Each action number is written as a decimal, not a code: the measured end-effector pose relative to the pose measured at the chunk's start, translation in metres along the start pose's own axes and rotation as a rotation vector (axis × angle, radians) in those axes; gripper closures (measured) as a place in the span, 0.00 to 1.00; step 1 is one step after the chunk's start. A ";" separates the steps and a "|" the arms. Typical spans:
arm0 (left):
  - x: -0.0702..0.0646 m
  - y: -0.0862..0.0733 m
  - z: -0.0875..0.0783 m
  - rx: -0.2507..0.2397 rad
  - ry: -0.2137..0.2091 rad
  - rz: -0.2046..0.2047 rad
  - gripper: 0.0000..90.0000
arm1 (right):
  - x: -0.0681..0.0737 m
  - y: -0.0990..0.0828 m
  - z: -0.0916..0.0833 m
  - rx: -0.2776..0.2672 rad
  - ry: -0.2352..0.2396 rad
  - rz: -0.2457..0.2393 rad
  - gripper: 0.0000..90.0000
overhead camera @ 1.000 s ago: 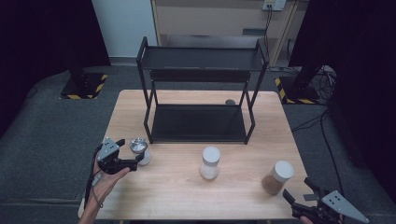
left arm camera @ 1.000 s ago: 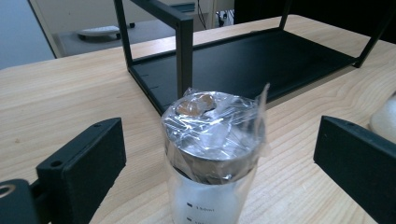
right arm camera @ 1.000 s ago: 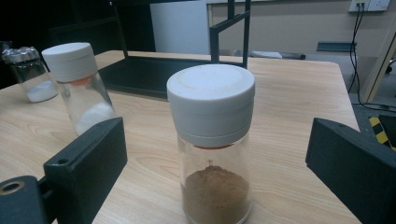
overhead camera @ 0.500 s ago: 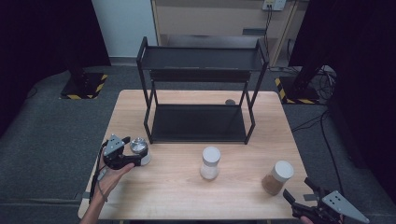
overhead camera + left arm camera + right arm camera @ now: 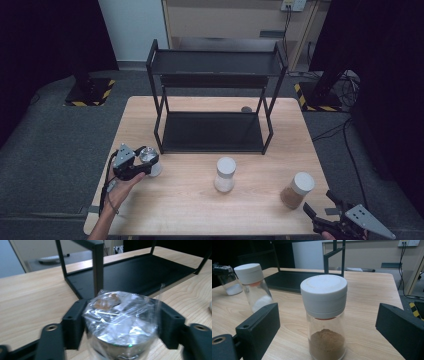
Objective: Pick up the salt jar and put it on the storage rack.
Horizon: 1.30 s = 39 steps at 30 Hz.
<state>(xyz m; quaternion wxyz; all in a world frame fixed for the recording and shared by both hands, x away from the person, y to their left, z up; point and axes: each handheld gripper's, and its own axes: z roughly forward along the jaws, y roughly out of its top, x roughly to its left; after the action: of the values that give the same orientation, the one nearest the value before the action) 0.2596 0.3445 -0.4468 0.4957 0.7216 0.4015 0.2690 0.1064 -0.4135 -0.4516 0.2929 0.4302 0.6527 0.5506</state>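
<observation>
A small glass jar point(image 5: 120, 315) with a silver top under crinkled clear film stands at the table's left front. My left gripper point(image 5: 120, 327) has just been closing and is now shut on it, one pad pressed on each side; from above, that left gripper point(image 5: 142, 162) holds the jar point(image 5: 150, 159) near the black rack's point(image 5: 215, 130) left leg. A jar of brown powder point(image 5: 325, 315) with a white lid stands upright between the wide-open jaws of my right gripper point(image 5: 329, 327), untouched. From above, the right gripper point(image 5: 320, 205) sits just behind the brown jar point(image 5: 297, 190).
A third jar point(image 5: 225, 173) with a white lid and white powder stands mid-table, seen too as the jar point(image 5: 253, 287) left of the brown one. The two-tier black rack point(image 5: 130, 272) fills the table's back half. A small dark disc point(image 5: 246, 109) lies behind it.
The left gripper slid in around the film-topped jar and its jaws closed onto it. The right gripper and the other two jars kept still.
</observation>
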 end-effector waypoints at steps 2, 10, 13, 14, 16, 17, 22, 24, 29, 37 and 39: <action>0.001 -0.001 0.000 -0.004 -0.004 -0.003 0.37 | 0.000 0.000 0.000 0.001 0.002 -0.002 0.07; 0.001 0.001 -0.002 -0.001 -0.009 -0.001 0.38 | 0.000 0.000 0.000 0.000 0.002 -0.002 0.07; 0.003 0.003 -0.003 -0.005 -0.026 -0.004 0.38 | 0.000 0.000 0.000 0.001 0.002 -0.003 0.07; 0.003 0.004 -0.004 -0.005 -0.034 0.000 0.38 | 0.000 0.000 0.000 0.002 0.002 -0.003 0.07; 0.004 0.006 -0.004 -0.010 -0.052 -0.001 0.38 | 0.000 0.000 0.000 0.001 0.002 -0.004 0.07; 0.005 0.007 -0.004 -0.011 -0.058 0.001 0.38 | 0.000 0.000 0.000 0.001 0.002 -0.004 0.07; 0.001 0.018 -0.003 -0.012 -0.098 0.034 0.38 | 0.000 0.000 0.000 0.003 0.004 -0.005 0.07; 0.000 0.022 -0.001 -0.016 -0.115 0.045 0.38 | 0.000 0.000 0.000 0.002 0.004 -0.005 0.07; -0.002 0.034 0.004 -0.006 -0.163 0.072 0.38 | 0.000 0.000 0.000 0.002 0.005 -0.004 0.07; -0.007 0.051 0.017 0.001 -0.227 0.091 0.38 | 0.000 0.000 0.001 0.001 0.006 -0.004 0.07; -0.008 0.054 0.019 0.002 -0.232 0.098 0.38 | 0.000 0.000 0.001 0.001 0.006 -0.004 0.07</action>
<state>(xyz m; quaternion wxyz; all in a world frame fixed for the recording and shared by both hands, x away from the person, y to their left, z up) 0.2875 0.3181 -0.4035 0.5243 0.7670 0.3062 0.2073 0.1072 -0.4137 -0.4518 0.2918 0.4273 0.6549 0.5508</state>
